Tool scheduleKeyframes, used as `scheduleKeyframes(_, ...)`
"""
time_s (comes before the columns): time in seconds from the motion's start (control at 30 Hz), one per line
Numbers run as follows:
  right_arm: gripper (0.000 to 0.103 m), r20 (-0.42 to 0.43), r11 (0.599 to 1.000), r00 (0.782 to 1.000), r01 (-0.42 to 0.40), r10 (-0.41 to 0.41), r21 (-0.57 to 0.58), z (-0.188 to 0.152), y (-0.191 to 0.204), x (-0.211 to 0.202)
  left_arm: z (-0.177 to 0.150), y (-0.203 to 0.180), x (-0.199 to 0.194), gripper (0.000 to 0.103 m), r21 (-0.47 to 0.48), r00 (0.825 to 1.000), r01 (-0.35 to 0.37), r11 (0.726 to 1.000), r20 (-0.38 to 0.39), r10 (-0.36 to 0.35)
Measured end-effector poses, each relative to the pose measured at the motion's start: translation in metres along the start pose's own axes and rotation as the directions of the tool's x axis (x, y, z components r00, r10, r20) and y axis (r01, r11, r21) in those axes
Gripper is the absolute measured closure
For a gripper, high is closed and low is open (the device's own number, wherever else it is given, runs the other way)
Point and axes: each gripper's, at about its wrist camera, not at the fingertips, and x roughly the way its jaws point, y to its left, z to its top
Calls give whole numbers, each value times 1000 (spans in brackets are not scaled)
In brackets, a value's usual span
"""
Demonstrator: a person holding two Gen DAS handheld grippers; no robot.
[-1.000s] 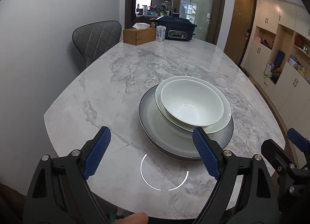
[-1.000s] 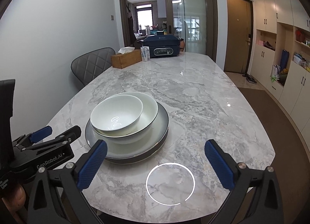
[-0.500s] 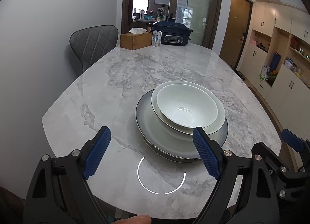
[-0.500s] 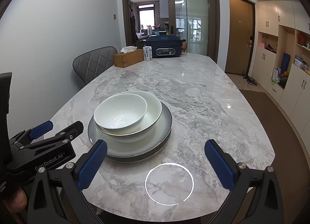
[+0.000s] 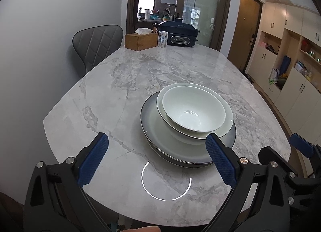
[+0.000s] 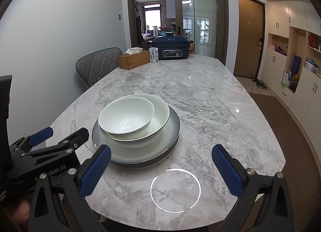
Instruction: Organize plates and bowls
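A small white bowl (image 5: 192, 109) sits inside a larger white bowl (image 5: 224, 127), which rests on a grey dark-rimmed plate (image 5: 158, 137) near the front of the marble table (image 5: 124, 83). The stack also shows in the right wrist view: small bowl (image 6: 125, 117), larger bowl (image 6: 160, 115), plate (image 6: 172, 129). My left gripper (image 5: 156, 163) is open and empty, just in front of the stack. My right gripper (image 6: 160, 171) is open and empty, in front and right of the stack. The left gripper also shows in the right wrist view (image 6: 58, 133), and the right gripper shows at the right edge of the left wrist view (image 5: 280, 147).
At the far end stand a wooden tissue box (image 5: 140, 41), a small carton (image 5: 162, 39) and a dark blue cooker (image 5: 178, 35). A grey quilted chair (image 5: 96, 45) stands at the table's left side. Cabinets (image 6: 297, 55) line the right wall.
Both grippers have drawn back and risen slightly, so the stack sits a little farther away in both views. The dishes have not moved. Both grippers stay open.
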Motion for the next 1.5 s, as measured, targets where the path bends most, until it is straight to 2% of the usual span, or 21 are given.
scheduleKeyframes(0.67,0,-27,1000,1000,-1,2,19,7,-15,2,3,4,-6,4,18,999,-41,999,8,41)
scheduleKeyframes(0.87,0,-20,1000,1000,0,1,16,12,-18,-5,7,-1,-23,1,37,999,-35,999,18,34)
scheduleKeyframes(0.97,0,-36,1000,999,-9,10,14,15,-19,-7,11,-1,-34,1,29,999,5,1000,35,-6)
scheduleKeyframes(1.03,0,-38,1000,999,-3,3,6,18,-19,-11,14,-2,-41,1,35,999,-19,999,43,18)
scheduleKeyframes(1.1,0,-32,1000,999,-4,4,3,21,-19,-16,16,1,-48,1,23,999,2,1000,51,-3)
scheduleKeyframes(1.3,0,-5,1000,1000,-14,14,-11,26,-14,-32,21,-2,-72,1,28,995,7,1000,96,-10)
scheduleKeyframes(1.5,0,-37,999,999,-35,34,-4,23,-14,-26,22,3,-74,1,9,996,7,1000,83,-7)
